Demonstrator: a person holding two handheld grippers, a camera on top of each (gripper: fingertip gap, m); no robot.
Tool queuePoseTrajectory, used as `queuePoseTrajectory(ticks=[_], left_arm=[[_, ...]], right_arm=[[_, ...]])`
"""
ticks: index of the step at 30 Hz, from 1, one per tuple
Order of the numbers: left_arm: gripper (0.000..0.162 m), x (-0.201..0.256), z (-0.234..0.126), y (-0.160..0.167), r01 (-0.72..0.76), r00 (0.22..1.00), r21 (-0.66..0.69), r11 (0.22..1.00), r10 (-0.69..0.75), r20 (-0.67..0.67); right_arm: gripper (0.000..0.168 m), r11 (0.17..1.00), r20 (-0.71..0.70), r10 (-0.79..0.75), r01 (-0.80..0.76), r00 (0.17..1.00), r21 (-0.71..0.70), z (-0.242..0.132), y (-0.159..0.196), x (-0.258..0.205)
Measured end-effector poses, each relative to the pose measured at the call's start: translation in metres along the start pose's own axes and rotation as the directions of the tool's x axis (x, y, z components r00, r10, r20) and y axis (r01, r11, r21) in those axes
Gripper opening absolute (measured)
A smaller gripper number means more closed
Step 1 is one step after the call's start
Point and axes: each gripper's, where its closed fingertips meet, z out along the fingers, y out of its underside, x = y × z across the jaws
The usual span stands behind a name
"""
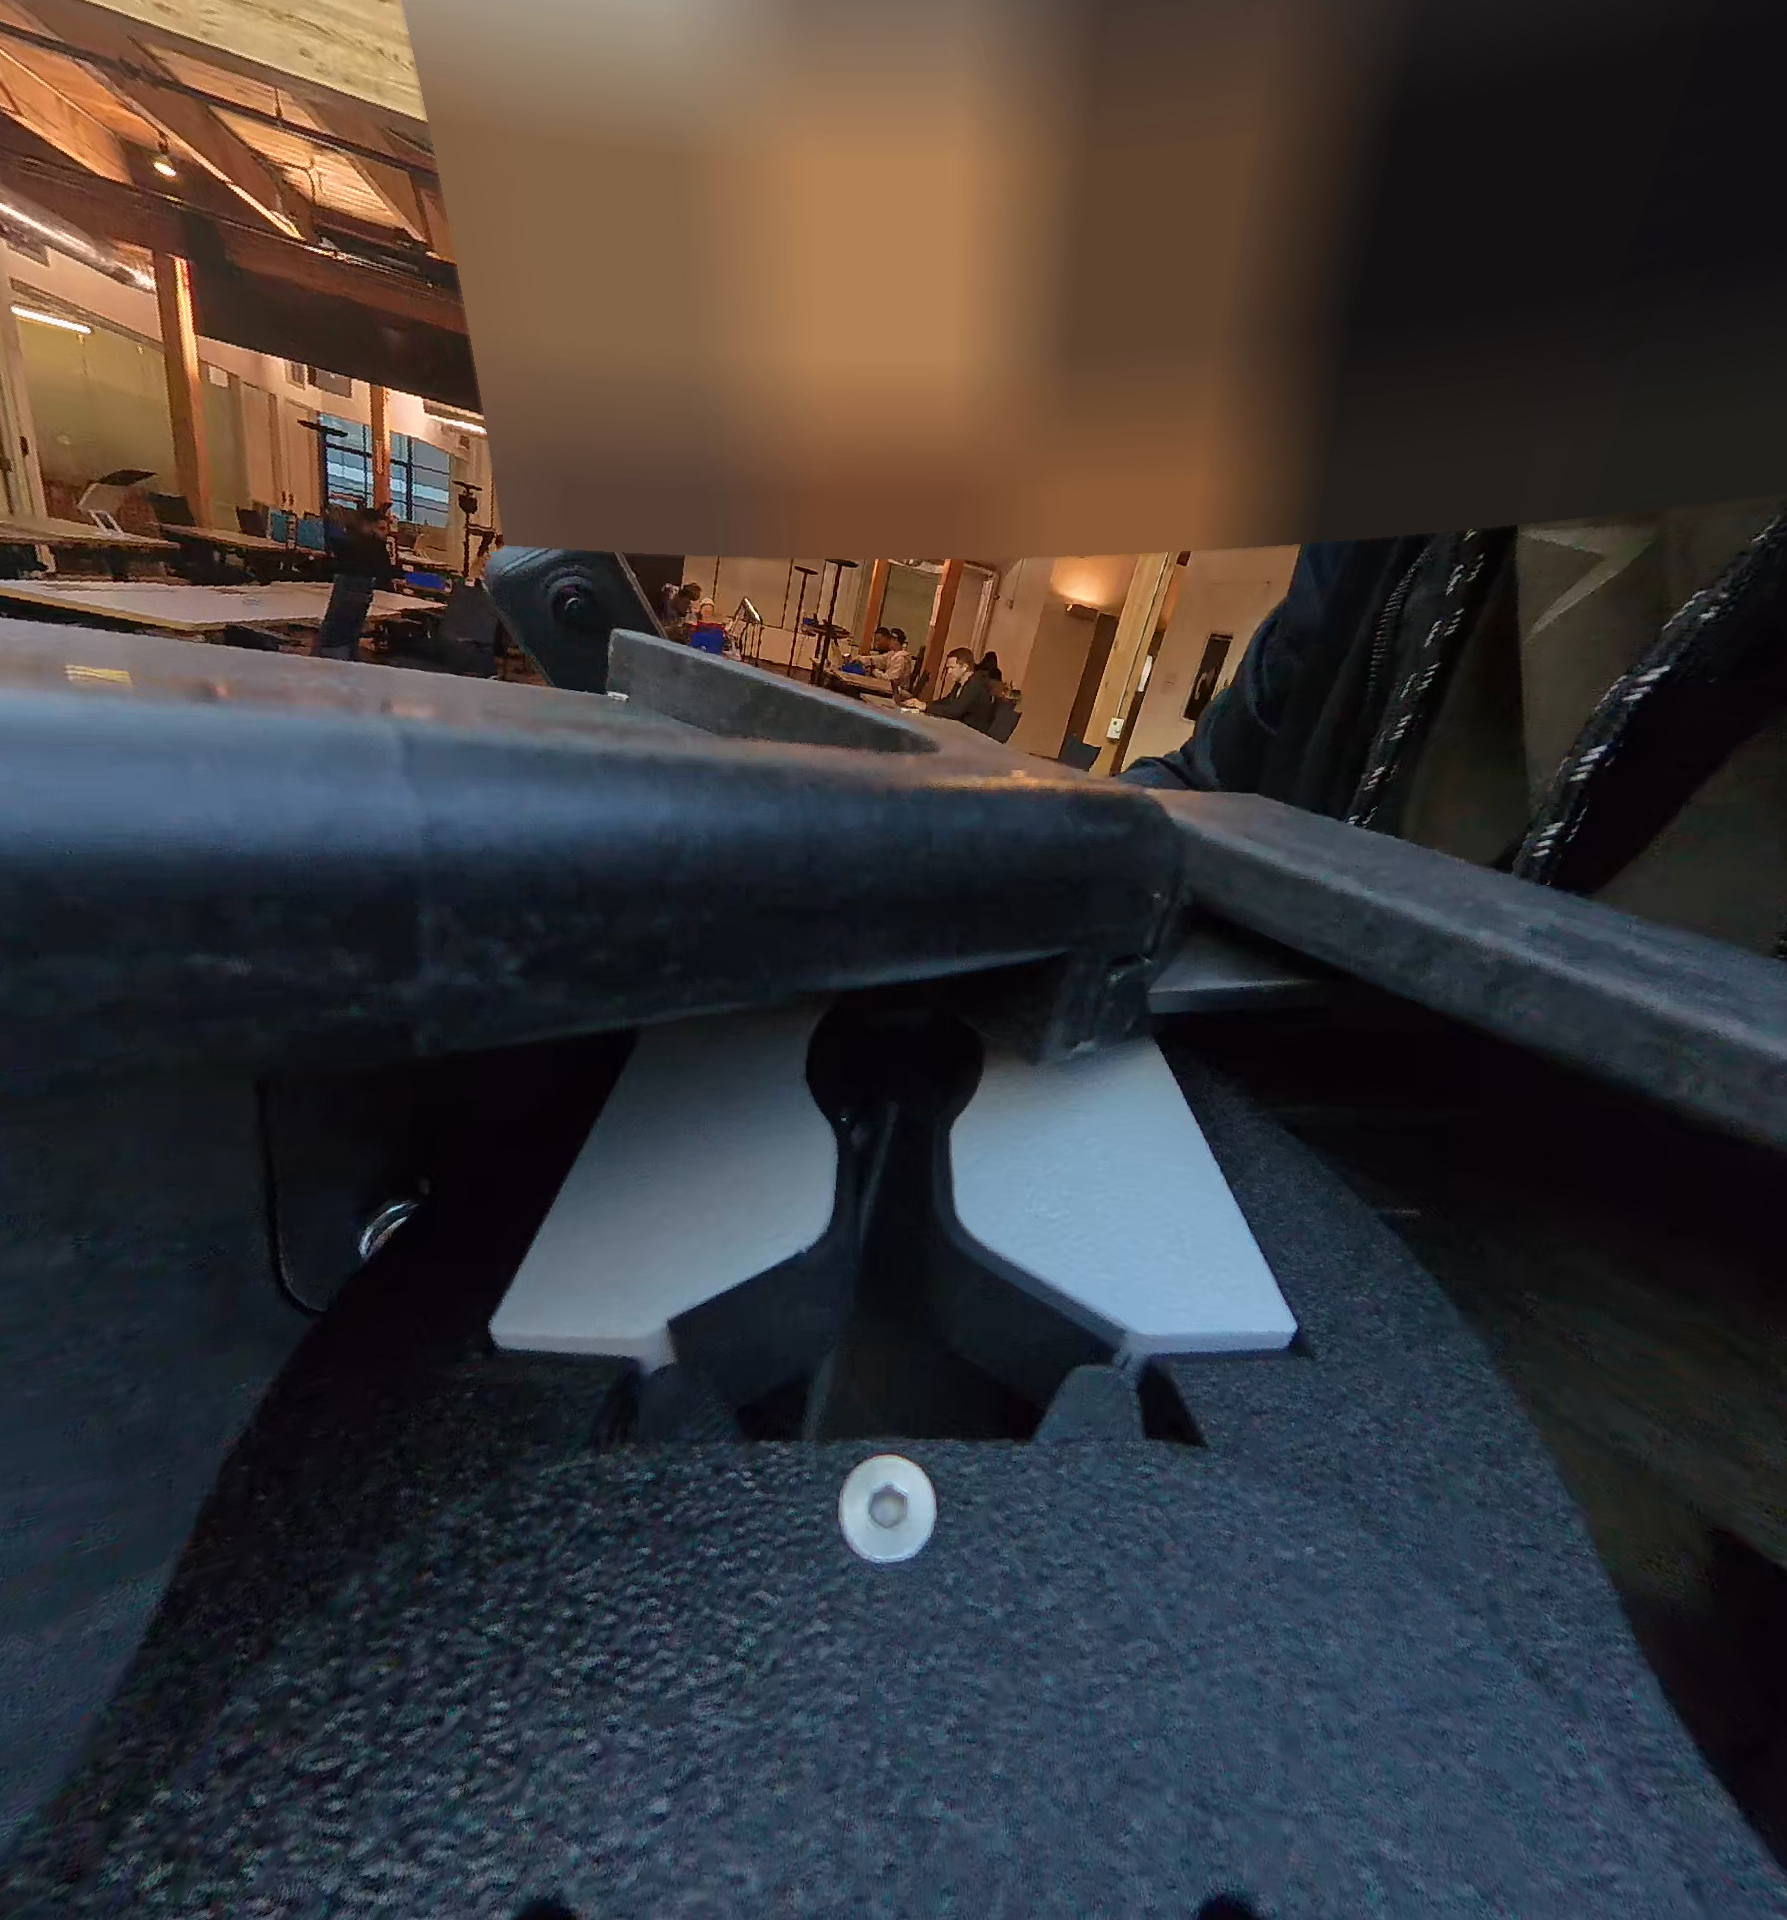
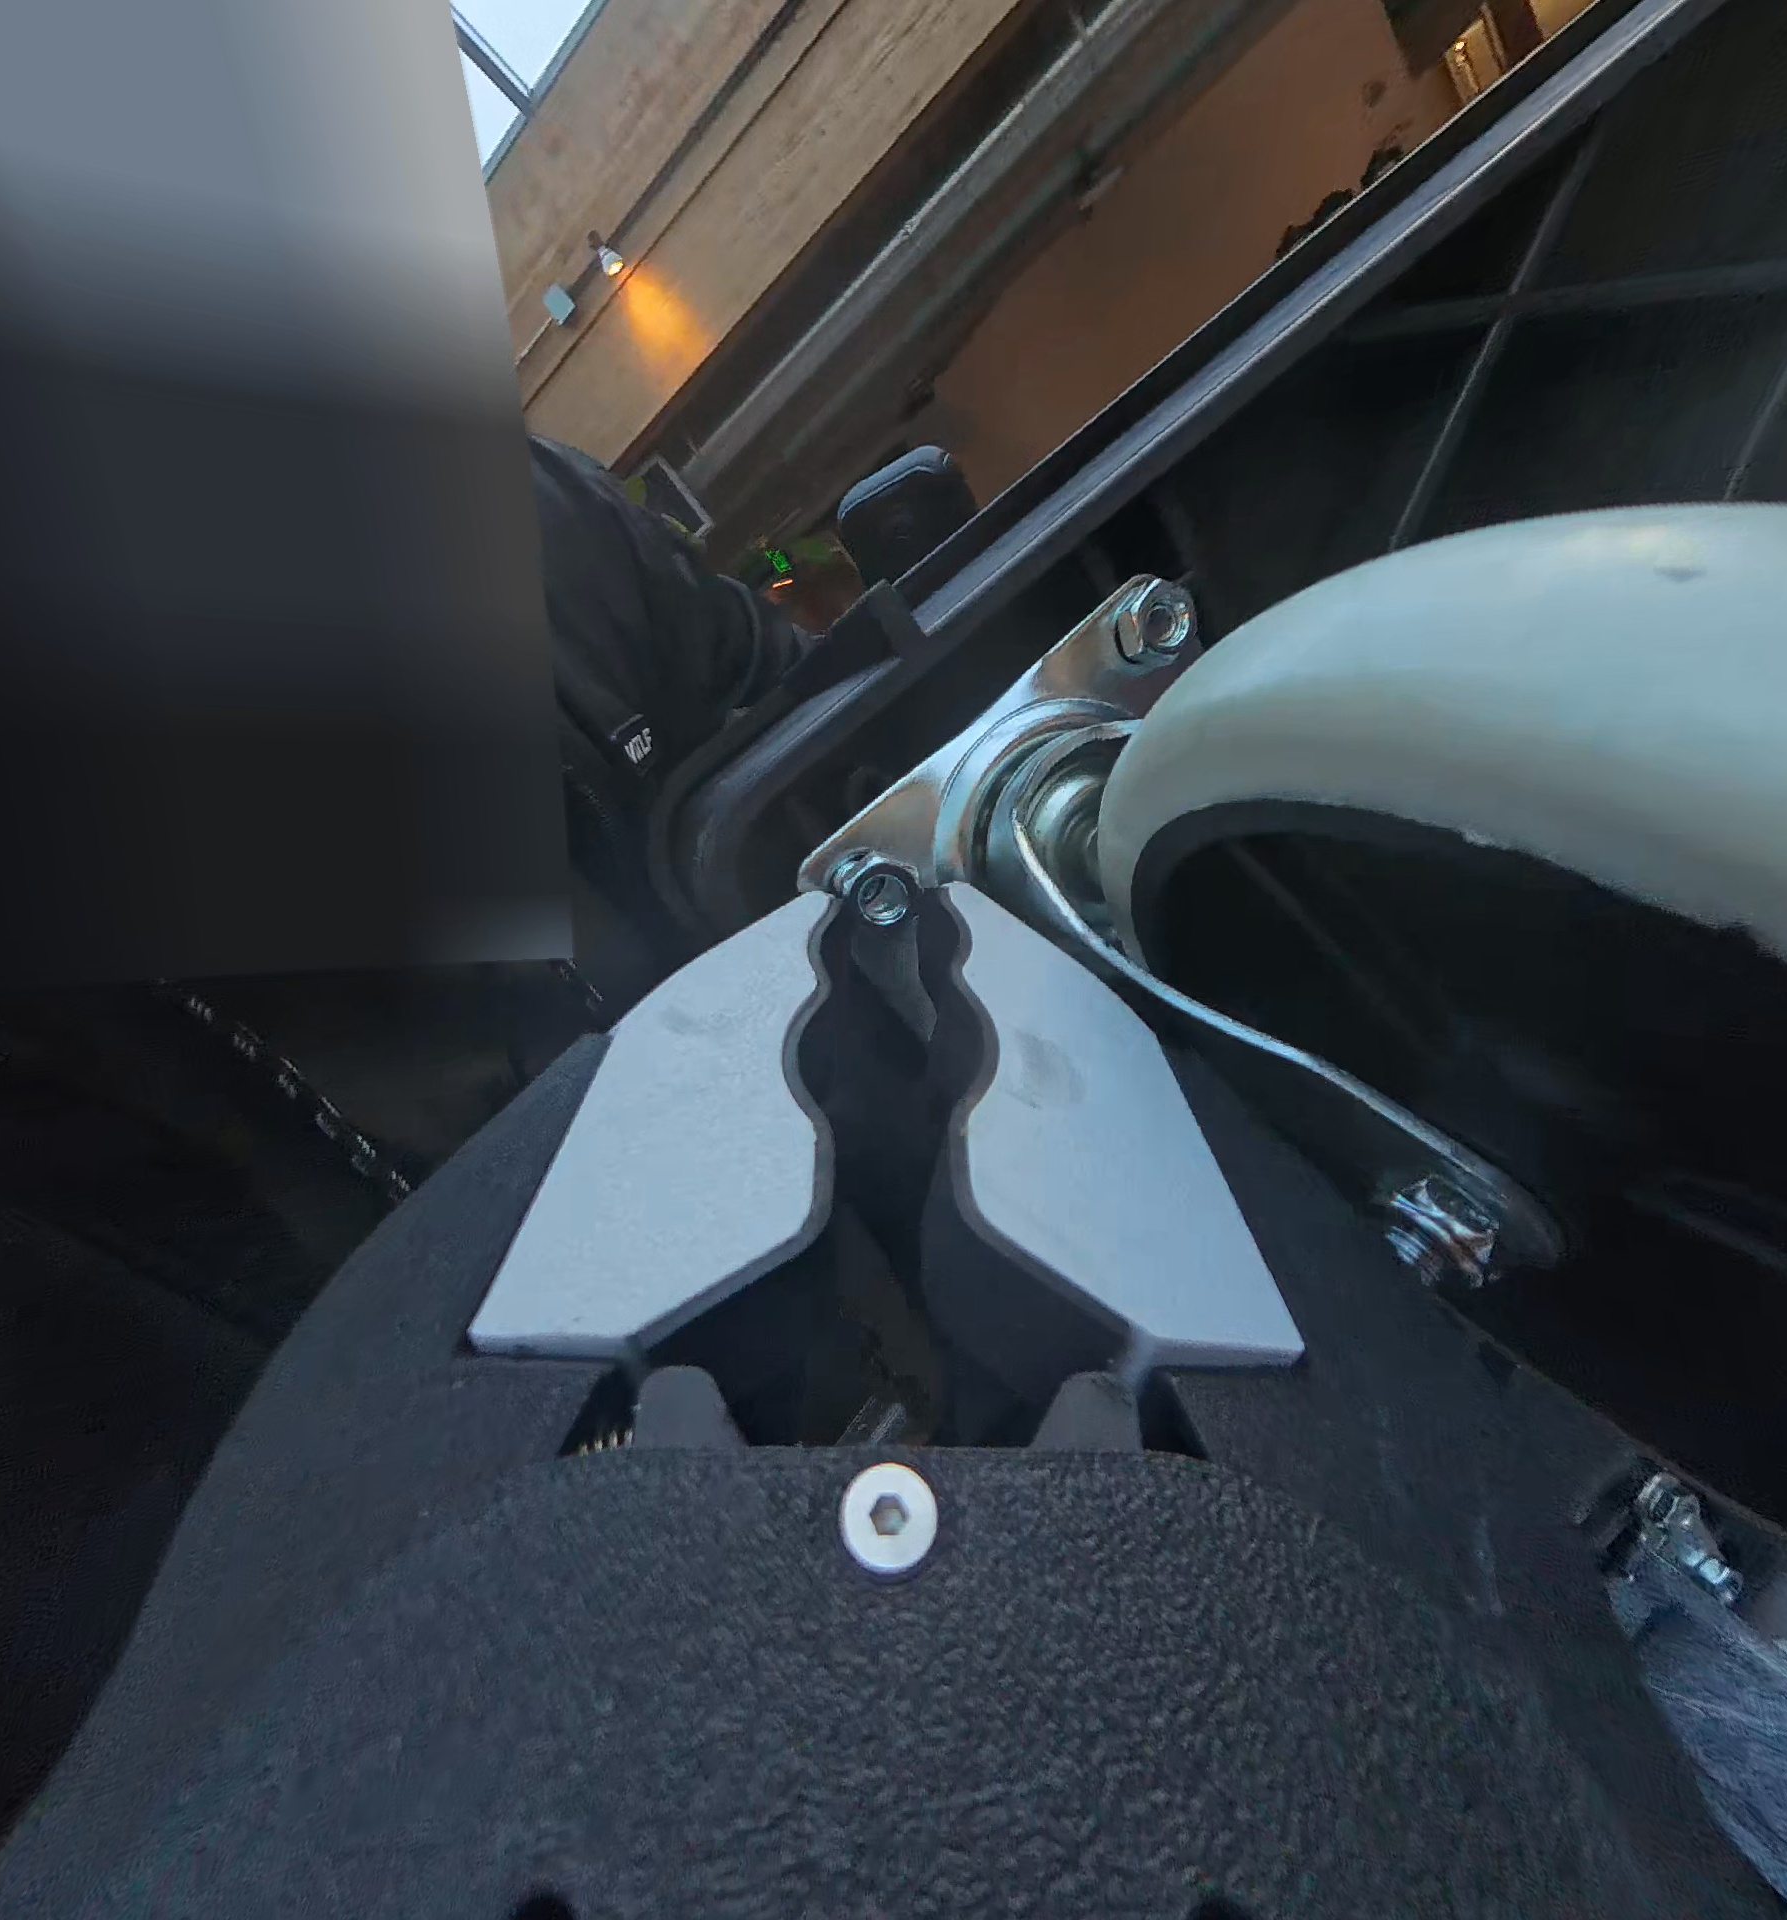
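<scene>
Pinching a thin black strip, the right gripper sits just below a chrome caster bolt. Beside it: grey rubber wheel. Left gripper closed, tips under a black frame edge.

The left wrist view looks out low and level, pressed close under a black rim. The right wrist view tilts steeply upward, very near a caster wheel. Both catch the dark jacket.
</scene>
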Motion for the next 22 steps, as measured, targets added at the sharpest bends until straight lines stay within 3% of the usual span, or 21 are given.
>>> queuePoseTrajectory(ticks=[10, 17, 22], left_arm=[[0.009, -0.0005, 0.0, -0.0004, 0.021, 1.0, 0.013, 1.0, -0.021, -0.019], [0.009, 0.0, 0.0003, -0.0002, 0.036, 0.999, 0.016, 0.999, -0.036, -0.019], [0.009, 0.0004, 0.0, -0.0003, 0.039, 0.999, 0.018, 0.999, -0.038, -0.018]], right_arm=[[0.019, 0.996, 0.114, 0.065, -0.058, 0.991, -0.065, 0.003, 0.0006, -0.0038], [0.017, 0.97, 0.033, 0.225, -0.22, 0.974, -0.101, 0.004, 0.0009, -0.0037], [0.018, 0.903, -0.042, 0.421, -0.423, 0.906, -0.08, 0.0047, 0.0013, -0.0044]])
